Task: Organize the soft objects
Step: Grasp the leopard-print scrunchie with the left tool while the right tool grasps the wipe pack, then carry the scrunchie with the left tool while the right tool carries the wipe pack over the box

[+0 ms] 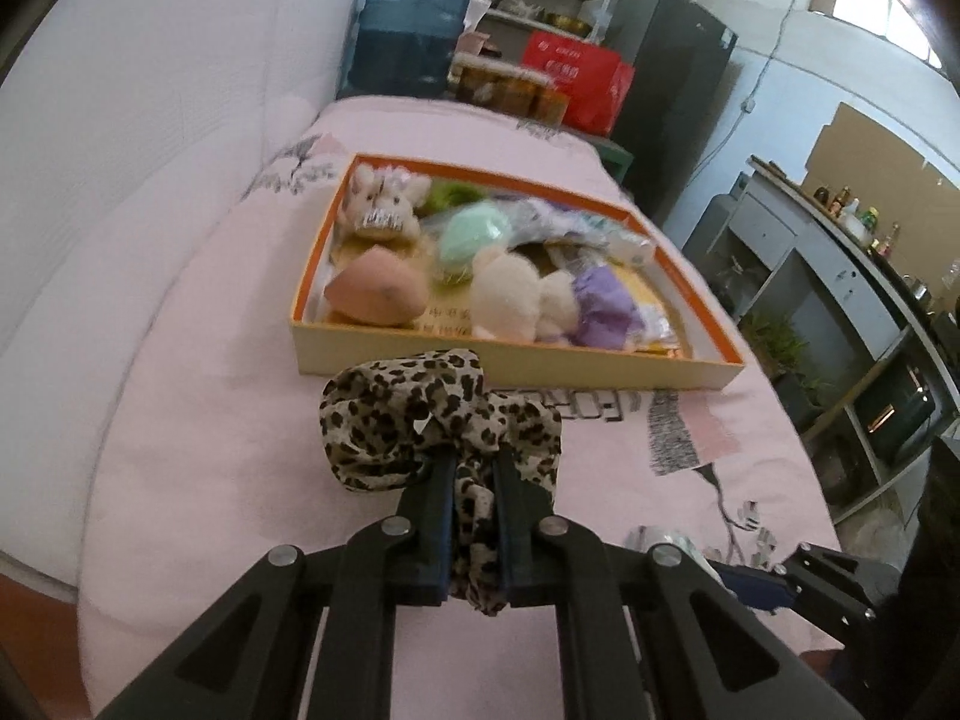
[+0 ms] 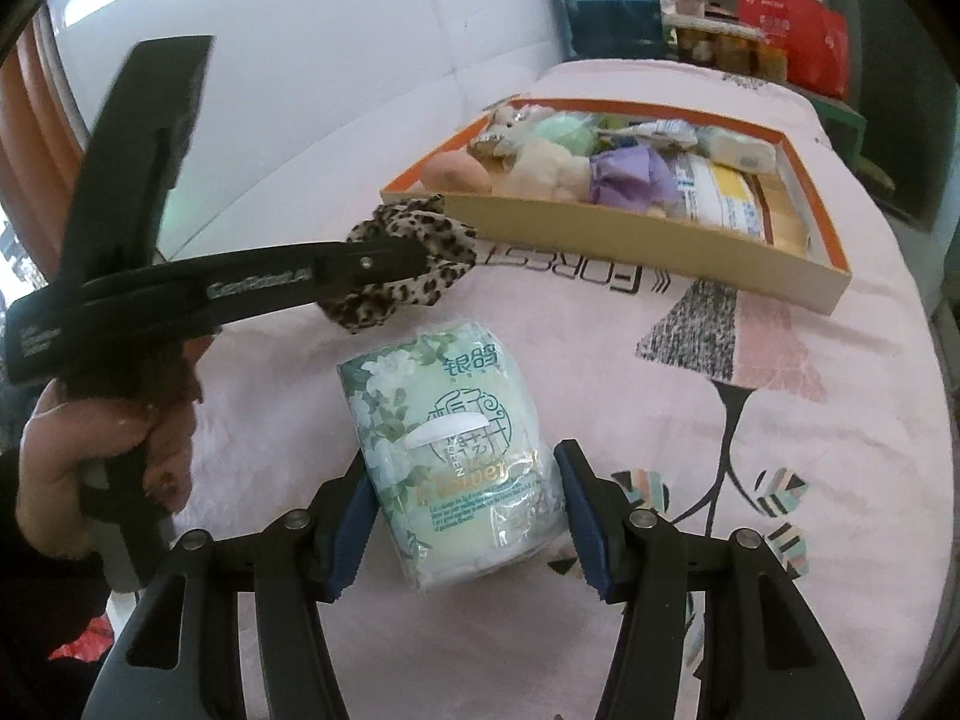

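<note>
A leopard-print scrunchie (image 1: 420, 414) hangs bunched between the pads of my left gripper (image 1: 474, 462), which is shut on it just in front of the box. From the right wrist view the same scrunchie (image 2: 408, 294) sits at the tip of the left gripper (image 2: 414, 255), close to the box's near corner. A green floral tissue pack (image 2: 456, 438) lies on the pink bedspread. My right gripper (image 2: 462, 468) holds it, pads against both sides. The shallow orange-rimmed box (image 1: 510, 360) holds a bunny plush (image 1: 378, 204), a pink sponge (image 1: 375, 294), a cream plush (image 1: 510, 300) and purple cloth (image 1: 600, 306).
A white padded headboard (image 1: 150, 150) runs along the left of the bed. Past the bed's far end stand a blue water jug (image 1: 408, 30), jars and a red box (image 1: 576, 78). Grey cabinets (image 1: 840, 300) line the right side. A hand (image 2: 90, 450) grips the left tool's handle.
</note>
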`<action>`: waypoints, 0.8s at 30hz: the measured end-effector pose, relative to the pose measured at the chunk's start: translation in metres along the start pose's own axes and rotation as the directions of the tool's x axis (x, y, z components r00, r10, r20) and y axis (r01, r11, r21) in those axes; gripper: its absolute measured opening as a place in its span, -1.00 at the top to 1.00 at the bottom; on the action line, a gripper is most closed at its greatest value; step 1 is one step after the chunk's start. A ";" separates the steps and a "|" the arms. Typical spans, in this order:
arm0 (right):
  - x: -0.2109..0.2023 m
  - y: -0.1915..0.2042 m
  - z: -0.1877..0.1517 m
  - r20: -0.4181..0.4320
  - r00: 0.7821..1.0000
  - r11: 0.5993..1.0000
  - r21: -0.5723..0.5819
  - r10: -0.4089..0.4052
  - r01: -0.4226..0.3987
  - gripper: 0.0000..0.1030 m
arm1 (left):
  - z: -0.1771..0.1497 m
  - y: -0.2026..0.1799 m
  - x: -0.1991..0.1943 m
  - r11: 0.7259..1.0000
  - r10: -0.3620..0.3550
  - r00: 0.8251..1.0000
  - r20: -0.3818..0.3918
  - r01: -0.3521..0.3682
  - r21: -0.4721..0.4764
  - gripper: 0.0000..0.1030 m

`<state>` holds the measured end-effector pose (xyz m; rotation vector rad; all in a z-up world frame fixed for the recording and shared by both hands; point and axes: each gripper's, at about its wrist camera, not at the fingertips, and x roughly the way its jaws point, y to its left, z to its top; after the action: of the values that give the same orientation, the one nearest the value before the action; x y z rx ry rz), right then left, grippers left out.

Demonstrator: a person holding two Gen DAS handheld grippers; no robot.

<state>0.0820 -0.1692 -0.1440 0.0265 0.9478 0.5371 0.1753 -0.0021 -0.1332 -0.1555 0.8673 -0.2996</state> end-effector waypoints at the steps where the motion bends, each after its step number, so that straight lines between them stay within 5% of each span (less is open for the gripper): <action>1: -0.002 0.001 0.002 0.005 1.000 1.000 0.000 -0.003 0.003 -0.14 | 0.001 -0.002 -0.004 1.000 -0.004 1.000 0.007 0.004 0.006 0.79; 14: -0.040 -0.006 0.028 0.103 0.990 0.995 0.014 -0.095 0.094 -0.14 | 0.030 -0.019 -0.045 0.998 -0.044 0.993 0.113 0.039 0.049 0.78; 24: -0.064 -0.033 0.068 0.165 0.967 0.981 0.031 -0.196 0.194 -0.14 | 0.060 -0.028 -0.037 0.997 -0.052 0.991 0.127 0.044 0.063 0.78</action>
<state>0.1192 -0.2121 -0.0622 -0.0085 0.7804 0.3396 0.1932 -0.0162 -0.0611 -0.1387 0.7269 -0.3562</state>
